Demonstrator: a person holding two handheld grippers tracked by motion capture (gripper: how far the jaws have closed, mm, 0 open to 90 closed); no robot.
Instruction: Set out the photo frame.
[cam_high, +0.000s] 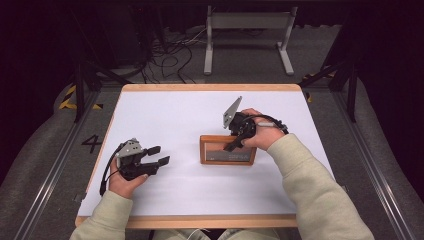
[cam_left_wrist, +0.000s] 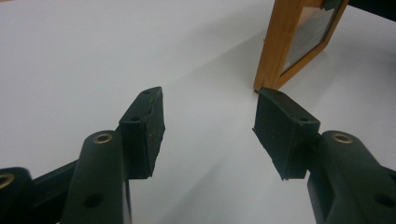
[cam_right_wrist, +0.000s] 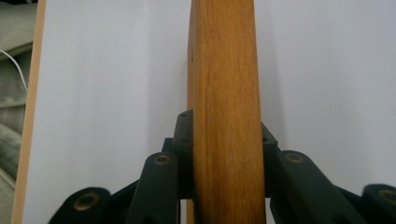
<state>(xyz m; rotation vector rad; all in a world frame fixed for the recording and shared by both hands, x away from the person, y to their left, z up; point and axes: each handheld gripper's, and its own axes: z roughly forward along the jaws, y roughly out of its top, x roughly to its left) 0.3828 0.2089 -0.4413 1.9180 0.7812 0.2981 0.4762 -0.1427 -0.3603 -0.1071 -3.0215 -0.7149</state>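
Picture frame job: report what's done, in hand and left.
Done: the right gripper has clamped the wooden picture frame by its top rail. In hand: it holds the frame upright on the white table. Left: the left gripper, open and apart from it, has touched nothing.

Digit "4" marked on floor left of counter, lettering on frame too small to read
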